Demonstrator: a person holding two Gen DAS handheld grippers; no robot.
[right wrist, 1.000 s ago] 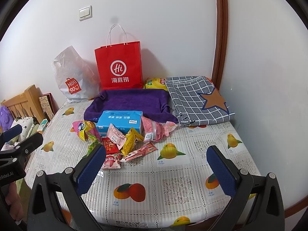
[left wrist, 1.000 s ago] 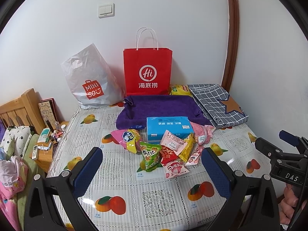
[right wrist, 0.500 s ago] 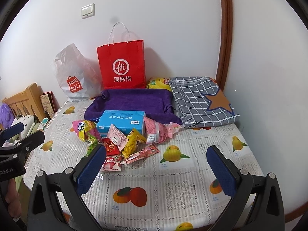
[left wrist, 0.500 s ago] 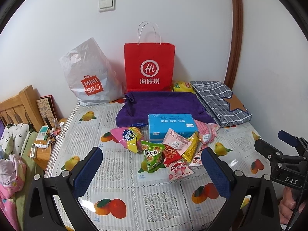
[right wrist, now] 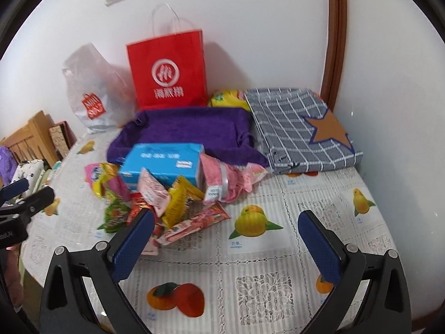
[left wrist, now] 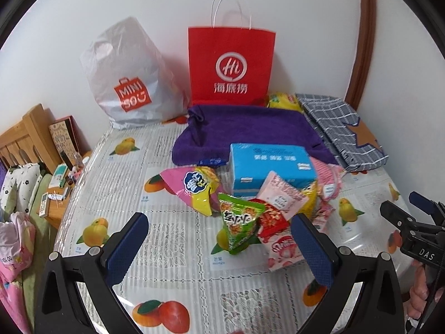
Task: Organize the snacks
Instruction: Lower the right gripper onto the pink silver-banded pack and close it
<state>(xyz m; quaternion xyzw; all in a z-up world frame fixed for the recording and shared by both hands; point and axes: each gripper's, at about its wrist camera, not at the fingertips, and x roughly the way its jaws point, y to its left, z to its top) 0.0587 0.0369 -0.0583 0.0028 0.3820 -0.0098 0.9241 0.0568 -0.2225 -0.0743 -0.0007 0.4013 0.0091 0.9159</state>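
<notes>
The snacks [left wrist: 250, 203] lie in a loose heap near the middle of the table [left wrist: 172, 264], at about 12 o'clock from the left gripper [left wrist: 219, 246] and 11 o'clock from the right gripper [right wrist: 226, 239]. A green packet [left wrist: 239, 225] stands at the front of the heap, touching a red packet [left wrist: 272, 217] on its right; a pink pack [left wrist: 282, 194] leans on the blue box [left wrist: 271, 164] behind them. At 10 o'clock of the heap lies a pink-and-yellow bag [left wrist: 194, 189]. In the right wrist view a long pink wrapper [right wrist: 194, 222] lies at the heap's near edge, just beside that gripper's left finger; the view is blurred, so contact is hard to judge.

Both grippers hover over the table with fingers spread wide and nothing between them.

Behind the box lies a purple towel [left wrist: 244, 130]. At 12 o'clock a red bag [left wrist: 230, 64] stands against the wall, a white bag [left wrist: 128, 75] at 11 o'clock, and a checked cloth [right wrist: 300, 128] at 1 o'clock.
</notes>
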